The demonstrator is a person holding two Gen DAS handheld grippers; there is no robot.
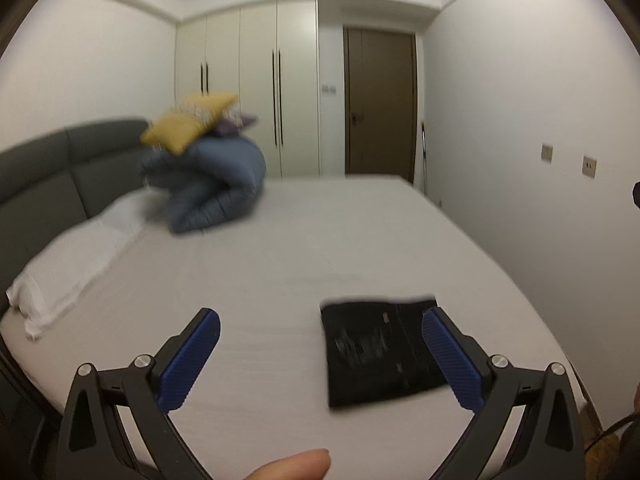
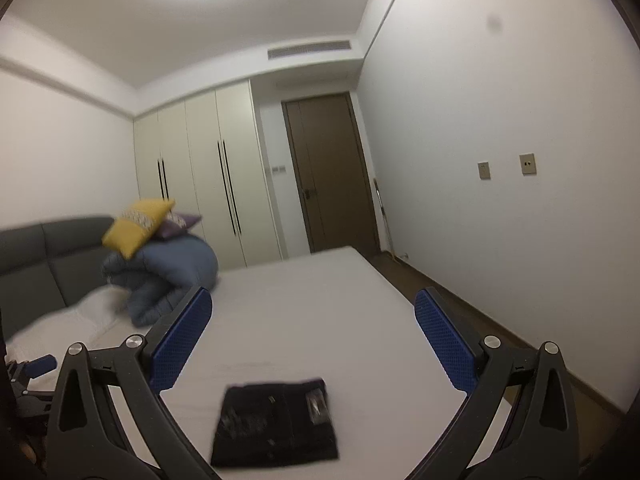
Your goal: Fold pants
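Your bed point(image 1: 304, 232) fills both views, grey headboard point(image 1: 60, 168) at nine o'clock. The blue duvet point(image 1: 212, 188) sits bundled at ten o'clock, a yellow cushion point(image 1: 188, 124) atop it. The pants point(image 2: 276, 424) lie folded into a black rectangle at six o'clock. Your left gripper point(image 1: 320, 360) and right gripper point(image 2: 312, 344) are both spread wide, holding nothing.

Both wrist cameras look forward between their tongs over the bed point(image 1: 300, 232) toward the wardrobe point(image 1: 256, 88) and door point(image 2: 328, 172). The right view is tilted higher, showing ceiling.
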